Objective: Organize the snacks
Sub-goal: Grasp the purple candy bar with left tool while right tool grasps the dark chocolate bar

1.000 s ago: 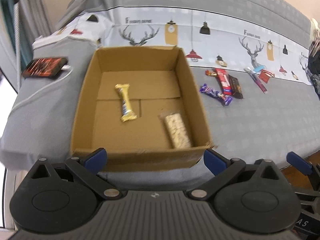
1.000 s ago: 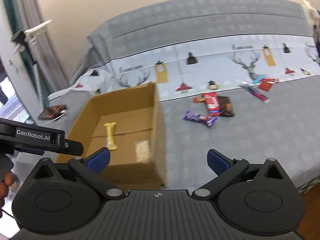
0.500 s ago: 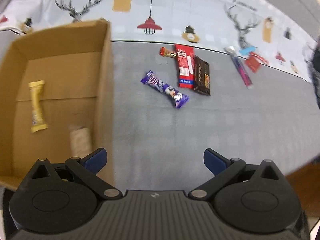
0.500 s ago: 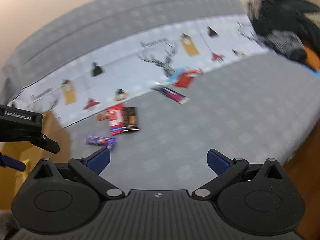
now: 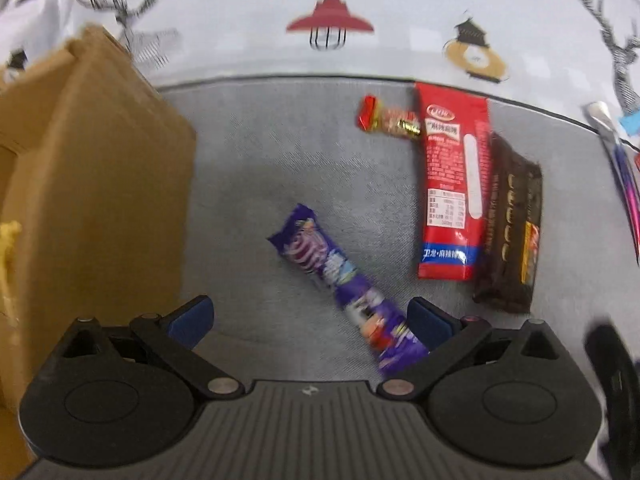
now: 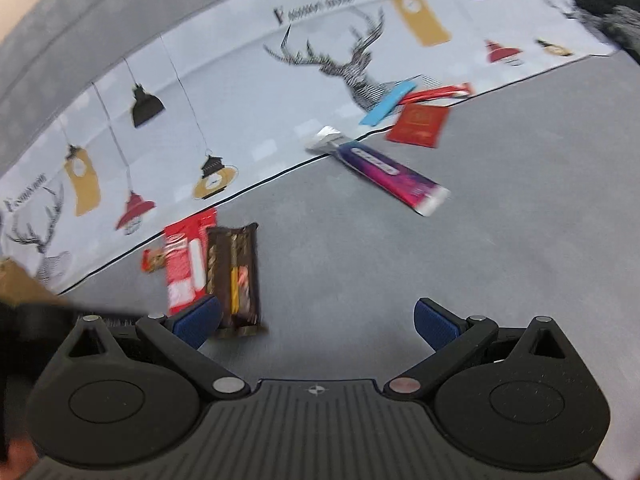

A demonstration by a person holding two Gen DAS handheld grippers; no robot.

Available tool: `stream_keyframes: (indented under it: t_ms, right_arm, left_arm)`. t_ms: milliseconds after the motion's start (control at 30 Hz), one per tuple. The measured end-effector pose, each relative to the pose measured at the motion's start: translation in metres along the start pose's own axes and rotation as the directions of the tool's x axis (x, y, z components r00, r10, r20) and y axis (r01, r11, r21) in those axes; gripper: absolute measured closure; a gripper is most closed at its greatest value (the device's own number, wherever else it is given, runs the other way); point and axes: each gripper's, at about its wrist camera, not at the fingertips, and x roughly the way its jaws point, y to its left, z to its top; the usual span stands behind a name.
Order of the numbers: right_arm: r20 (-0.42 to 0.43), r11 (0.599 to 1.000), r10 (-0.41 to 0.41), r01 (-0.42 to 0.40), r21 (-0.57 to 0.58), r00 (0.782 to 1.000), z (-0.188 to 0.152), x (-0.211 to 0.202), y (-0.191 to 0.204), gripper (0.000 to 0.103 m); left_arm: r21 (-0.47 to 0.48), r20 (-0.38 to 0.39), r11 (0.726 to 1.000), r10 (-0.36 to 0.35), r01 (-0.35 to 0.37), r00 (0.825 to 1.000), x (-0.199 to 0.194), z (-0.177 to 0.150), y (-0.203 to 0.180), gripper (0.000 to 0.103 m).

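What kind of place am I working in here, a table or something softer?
Probably a bedroom: the snacks lie on a bed, on a grey bedspread with a printed deer-and-lantern band. A cardboard box stands on it.

Left hand-held gripper point(image 5: 310, 320): jaws spread, purple bar point(image 5: 344, 284) runs diagonally into the gap, near end against the right finger. Cardboard box point(image 5: 100, 200) wall blocks the left. Right hand-held gripper point(image 6: 316, 318): bare grey bedspread point(image 6: 400, 272) ahead; dark brown pack point(image 6: 236, 276) crowds its left finger.
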Motion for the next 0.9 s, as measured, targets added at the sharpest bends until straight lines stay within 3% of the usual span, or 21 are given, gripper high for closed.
stream_keyframes:
  t_ms: [133, 233, 300, 400, 500, 700, 733, 767, 800, 833, 900]
  right_arm:
    - [-0.047, 0.998, 0.026, -0.029, -0.055, 0.999, 0.016, 0.041, 0.014, 0.001]
    - [-0.072, 0.991, 0.062, -0.070, -0.115, 0.996, 0.020, 0.064, 0.033, 0.001]
    - [-0.101, 0.986, 0.061, -0.076, -0.152, 0.993, 0.020, 0.081, 0.044, 0.000]
    - [-0.042, 0.966, -0.048, 0.036, -0.258, 0.998, 0.014, 0.088, 0.055, 0.001]
    - [-0.017, 0.969, -0.139, 0.133, -0.209, 0.990, 0.016, 0.087, 0.039, 0.001]
    - [0.017, 0.953, -0.139, 0.139, -0.268, 0.990, 0.012, 0.084, 0.031, 0.001]
    - [0.014, 0.953, -0.139, 0.138, -0.270, 0.990, 0.011, 0.083, 0.031, 0.002]
    - [0.013, 0.952, -0.136, 0.135, -0.274, 0.991, 0.011, 0.081, 0.031, 0.005]
    - [0.017, 0.951, -0.129, 0.128, -0.280, 0.992, 0.010, 0.077, 0.032, 0.017]
    - [0.024, 0.951, -0.119, 0.121, -0.285, 0.993, 0.009, 0.073, 0.033, 0.037]
    - [0.028, 0.948, -0.111, 0.114, -0.297, 0.993, 0.008, 0.067, 0.034, 0.062]
  left_arm:
    - [-0.053, -0.050, 0.998, 0.012, -0.015, 0.999, 0.029, 0.005, 0.012, 0.000]
    - [-0.140, -0.053, 0.988, -0.076, 0.068, 0.996, 0.038, 0.006, 0.031, 0.000]
    - [-0.150, -0.054, 0.985, -0.099, 0.090, 0.994, 0.041, 0.008, 0.035, 0.000]
    - [-0.134, -0.044, 0.986, -0.102, 0.095, 0.994, 0.043, 0.010, 0.036, 0.000]
    - [-0.134, -0.036, 0.986, -0.101, 0.095, 0.994, 0.043, 0.007, 0.035, 0.000]
    - [-0.156, -0.068, 0.984, -0.101, 0.090, 0.993, 0.034, 0.005, 0.035, 0.002]
    - [-0.166, -0.060, 0.981, -0.109, 0.097, 0.992, 0.030, 0.006, 0.037, 0.015]
    - [-0.174, -0.034, 0.979, -0.112, 0.104, 0.993, 0.023, 0.006, 0.039, 0.043]
    - [-0.167, -0.012, 0.979, -0.121, 0.117, 0.993, 0.015, 0.011, 0.041, 0.065]
    - [-0.150, -0.006, 0.978, -0.148, 0.145, 0.989, 0.009, 0.013, 0.043, 0.087]
    - [-0.164, -0.022, 0.968, -0.194, 0.188, 0.981, 0.003, 0.015, 0.047, 0.088]
